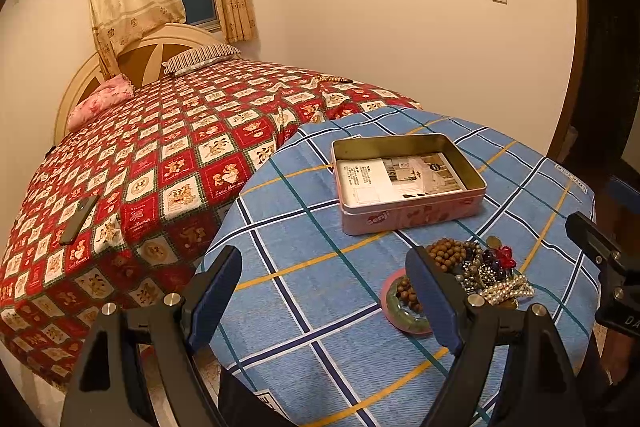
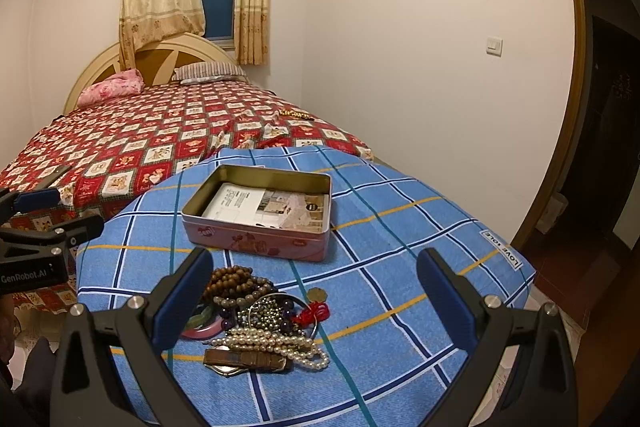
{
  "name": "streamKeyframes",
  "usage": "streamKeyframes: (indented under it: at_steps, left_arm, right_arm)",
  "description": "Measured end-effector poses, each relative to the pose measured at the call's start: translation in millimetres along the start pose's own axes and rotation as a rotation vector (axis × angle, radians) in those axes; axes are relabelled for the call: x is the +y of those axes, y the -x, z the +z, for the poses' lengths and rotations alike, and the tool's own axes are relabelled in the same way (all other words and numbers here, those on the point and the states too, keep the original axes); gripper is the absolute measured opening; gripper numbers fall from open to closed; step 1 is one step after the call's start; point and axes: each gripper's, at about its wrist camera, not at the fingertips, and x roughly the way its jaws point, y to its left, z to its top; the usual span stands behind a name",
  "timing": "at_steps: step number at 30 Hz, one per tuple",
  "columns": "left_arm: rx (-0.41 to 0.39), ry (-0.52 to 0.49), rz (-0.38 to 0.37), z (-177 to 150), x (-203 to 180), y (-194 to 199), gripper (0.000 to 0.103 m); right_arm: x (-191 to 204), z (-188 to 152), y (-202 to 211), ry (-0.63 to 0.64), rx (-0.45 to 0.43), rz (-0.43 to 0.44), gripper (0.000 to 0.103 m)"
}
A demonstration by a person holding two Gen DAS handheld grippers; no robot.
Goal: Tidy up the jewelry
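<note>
A pink open tin box (image 1: 408, 205) (image 2: 256, 239) with printed paper inside stands on the blue plaid cloth (image 1: 304, 235) (image 2: 400, 227). In front of it lies a jewelry pile (image 1: 476, 267) (image 2: 260, 319): brown bead bracelets (image 2: 232, 279), a pearl strand (image 2: 276, 343), a pink-green bangle (image 1: 400, 319), a red ornament (image 2: 314, 313) and a brown-strap watch (image 2: 240, 361). My left gripper (image 1: 326, 269) is open and empty, left of the pile. My right gripper (image 2: 316, 271) is open and empty, above the pile.
A bed with a red patterned cover (image 1: 160, 155) (image 2: 140, 143) lies behind and to the left, with a dark phone (image 1: 78, 215) on it. A beaded item (image 2: 294, 114) lies on the bed's far edge. A doorway (image 2: 600, 127) is at the right.
</note>
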Motion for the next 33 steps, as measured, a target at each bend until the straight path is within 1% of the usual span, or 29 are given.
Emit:
streamKeyframes:
  at_steps: [10, 16, 17, 22, 33]
  left_arm:
    - [0.008, -0.003, 0.000, -1.9, 3.5, -0.1, 0.084]
    - [0.012, 0.000, -0.004, -4.7, 14.1, 2.6, 0.084]
    - [0.018, 0.000, -0.004, -2.4, -1.6, -5.2, 0.084]
    - [0.024, 0.002, -0.026, -4.7, -3.3, -8.0, 0.084]
    - [0.041, 0.001, -0.023, -0.1, -10.8, -23.1, 0.084]
  right_arm:
    - [-0.9, -1.3, -1.3, 0.000, 0.006, 0.000, 0.103]
    - [-1.5, -1.7, -1.7, -0.004, 0.008, -0.002, 0.103]
    - [-1.1, -1.8, -1.6, -0.003, 0.008, -0.003, 0.103]
    - [-1.5, -3.0, -1.6, -0.002, 0.011, -0.001, 0.103]
    - [-1.7, -6.6, -7.2, -0.005, 0.030, 0.000, 0.103]
